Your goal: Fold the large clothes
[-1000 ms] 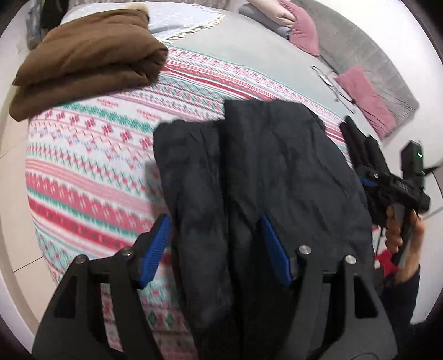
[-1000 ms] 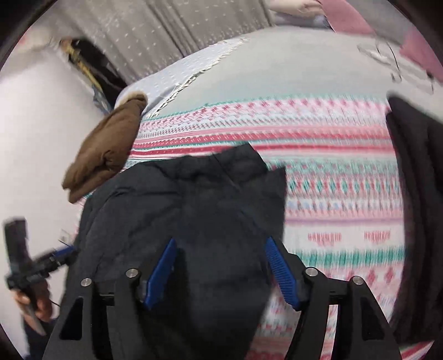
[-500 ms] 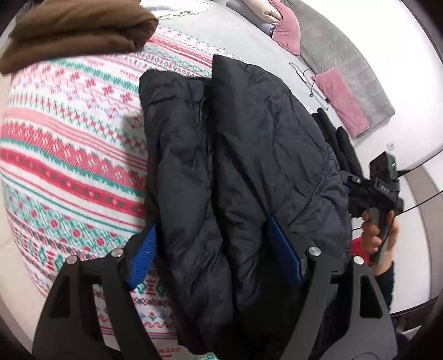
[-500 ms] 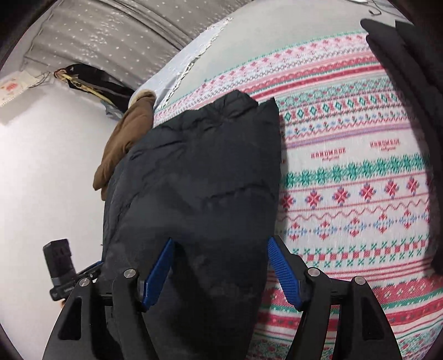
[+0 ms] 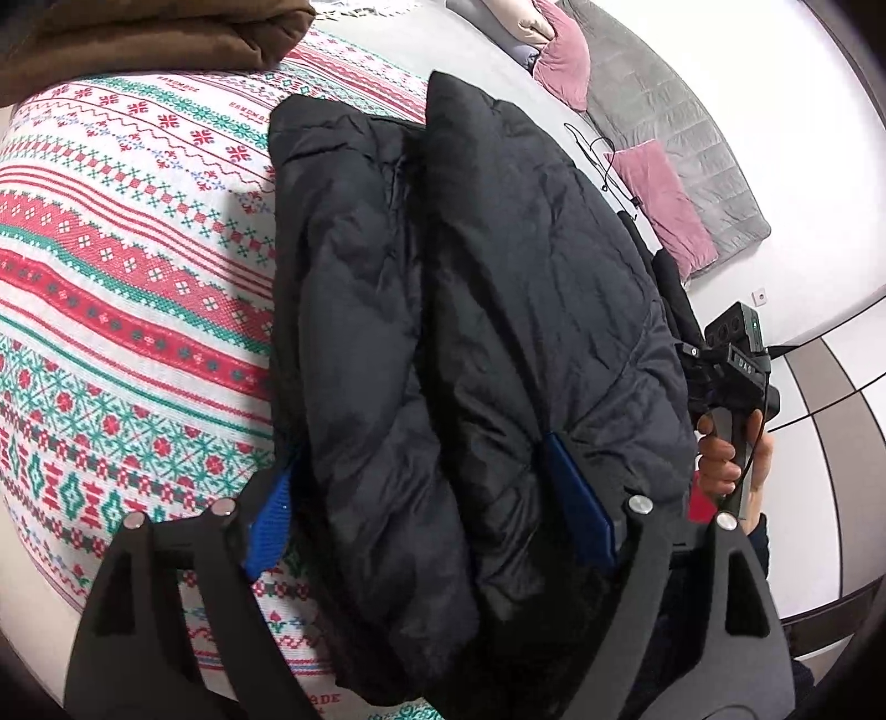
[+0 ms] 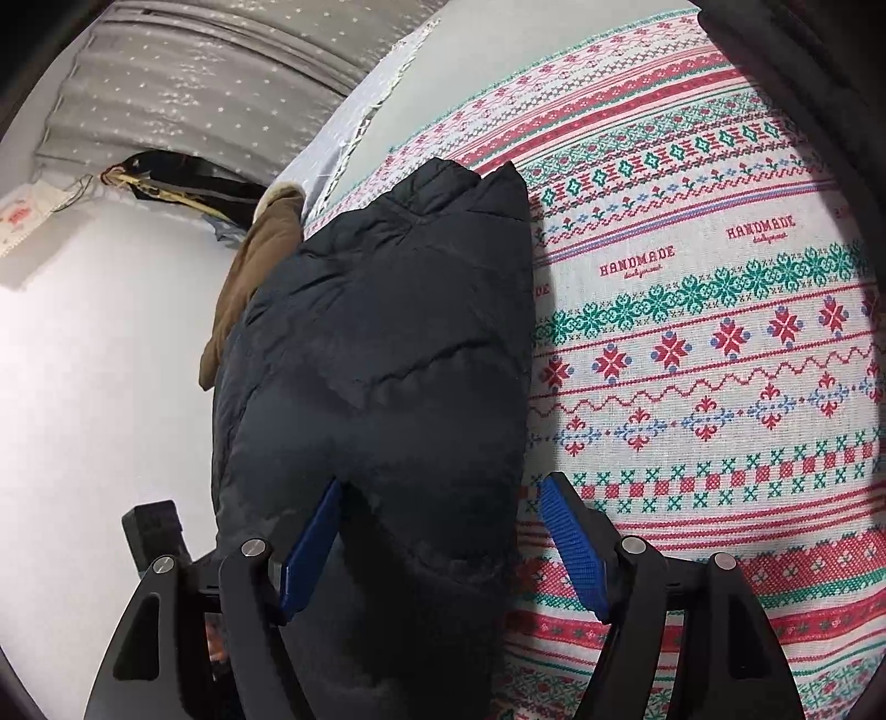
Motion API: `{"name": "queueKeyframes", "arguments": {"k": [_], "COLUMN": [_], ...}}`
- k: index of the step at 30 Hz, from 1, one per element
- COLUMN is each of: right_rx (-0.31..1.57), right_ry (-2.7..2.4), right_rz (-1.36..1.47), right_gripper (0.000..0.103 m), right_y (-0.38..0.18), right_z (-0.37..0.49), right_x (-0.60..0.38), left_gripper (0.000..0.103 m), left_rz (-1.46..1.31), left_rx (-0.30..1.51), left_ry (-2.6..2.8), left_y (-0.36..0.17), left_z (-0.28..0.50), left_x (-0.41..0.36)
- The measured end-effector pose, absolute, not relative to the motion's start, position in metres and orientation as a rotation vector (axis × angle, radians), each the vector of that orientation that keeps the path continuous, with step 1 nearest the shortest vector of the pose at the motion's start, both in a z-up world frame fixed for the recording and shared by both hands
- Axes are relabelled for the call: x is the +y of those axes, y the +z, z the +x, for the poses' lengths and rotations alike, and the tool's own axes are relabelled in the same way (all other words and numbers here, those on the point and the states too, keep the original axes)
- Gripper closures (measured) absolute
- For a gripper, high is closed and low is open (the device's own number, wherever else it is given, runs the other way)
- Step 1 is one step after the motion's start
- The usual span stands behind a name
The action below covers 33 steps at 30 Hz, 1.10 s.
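Note:
A black puffer jacket [image 5: 470, 310] lies folded lengthwise on a red, green and white patterned blanket [image 5: 127, 288]; it also shows in the right wrist view [image 6: 387, 354]. My left gripper [image 5: 426, 509] is open, its blue pads straddling the jacket's near end, fabric bulging between them. My right gripper [image 6: 443, 548] is open too, its pads on either side of the jacket's near edge on the other side. The right gripper's handle and hand [image 5: 731, 399] show in the left wrist view. Whether the pads press the fabric is unclear.
A folded brown garment [image 5: 155, 39] lies at the blanket's far left corner. More dark clothing [image 5: 670, 288] lies beyond the jacket, also at the right wrist view's upper right [image 6: 803, 72]. Pink cushions [image 5: 659, 205] and a grey headboard [image 5: 686, 127] lie further off. A white wall [image 6: 94, 387] is left.
Both grippers have come down and closer to the jacket's near end, so the jacket now fills the space between each pair of pads. Both stayed open.

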State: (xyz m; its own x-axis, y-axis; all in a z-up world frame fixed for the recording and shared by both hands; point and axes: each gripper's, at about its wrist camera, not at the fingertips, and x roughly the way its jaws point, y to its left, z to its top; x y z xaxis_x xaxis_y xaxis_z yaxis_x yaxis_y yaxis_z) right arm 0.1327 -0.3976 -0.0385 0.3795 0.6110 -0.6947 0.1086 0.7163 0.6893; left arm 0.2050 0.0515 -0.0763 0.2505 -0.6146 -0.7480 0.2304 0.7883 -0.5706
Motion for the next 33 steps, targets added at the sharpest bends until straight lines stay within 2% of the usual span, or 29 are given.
{"name": "queueKeyframes", "arguments": {"k": [4, 13, 17, 28, 33], "right_rx": [1.164, 1.151, 1.145, 1.088, 1.070], "right_ry": [0.352, 0.364, 0.376, 0.413, 0.426], "right_rz": [0.745, 0.792, 0.838, 0.851, 0.832], "right_gripper": [0.022, 0.020, 0.015, 0.015, 0.019], "right_y": [-0.043, -0.048, -0.063, -0.067, -0.066], "right_z": [0.137, 0.144, 0.146, 0.160, 0.170], "right_x": [-0.397, -0.391, -0.380, -0.356, -0.343], "left_gripper": [0.018, 0.018, 0.018, 0.018, 0.018], "left_rz": [-0.373, -0.266, -0.199, -0.153, -0.166], "left_rx": [1.202, 1.177, 1.162, 1.153, 1.160], "left_ry": [-0.609, -0.551, -0.525, -0.493, -0.497], "left_y": [-0.076, -0.068, -0.066, -0.058, -0.058], "left_z": [0.202, 0.191, 0.185, 0.177, 0.174], "left_x": [0.048, 0.025, 0.013, -0.016, -0.024]}}
